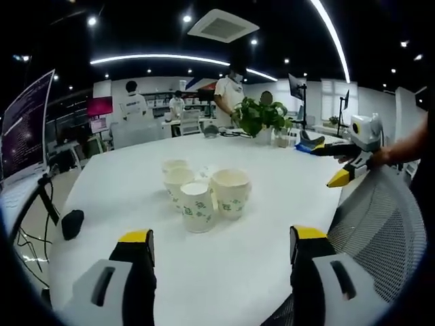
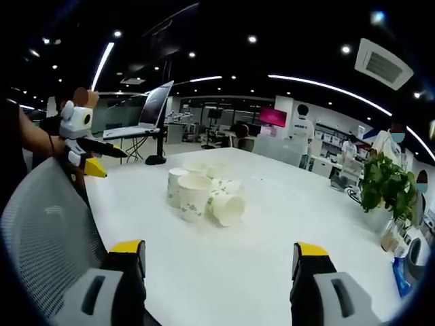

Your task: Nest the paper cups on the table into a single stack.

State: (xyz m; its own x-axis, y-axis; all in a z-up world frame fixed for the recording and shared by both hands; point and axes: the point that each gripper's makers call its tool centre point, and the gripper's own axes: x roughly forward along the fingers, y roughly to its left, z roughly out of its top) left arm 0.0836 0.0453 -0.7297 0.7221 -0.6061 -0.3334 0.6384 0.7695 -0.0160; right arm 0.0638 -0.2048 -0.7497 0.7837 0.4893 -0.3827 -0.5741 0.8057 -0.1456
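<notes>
Left gripper view, left to right: monitor [image 1: 27,125] at the far edge; a small dark object [image 1: 72,223] on the white table [image 1: 272,197]; left gripper [image 1: 223,248], jaws wide apart, nothing between them; paper cups [image 1: 204,193] clustered mid-table, upright, most touching; potted plant [image 1: 260,117] at the far rim; right gripper [image 1: 346,170] entering from the right above a mesh chair back [image 1: 380,224], well apart from the cups.

Right gripper view: left gripper [image 2: 85,159] at left; cups [image 2: 204,193] mid-table, one lying on its side [image 2: 230,208]; right gripper [image 2: 221,255], jaws wide apart, empty.
</notes>
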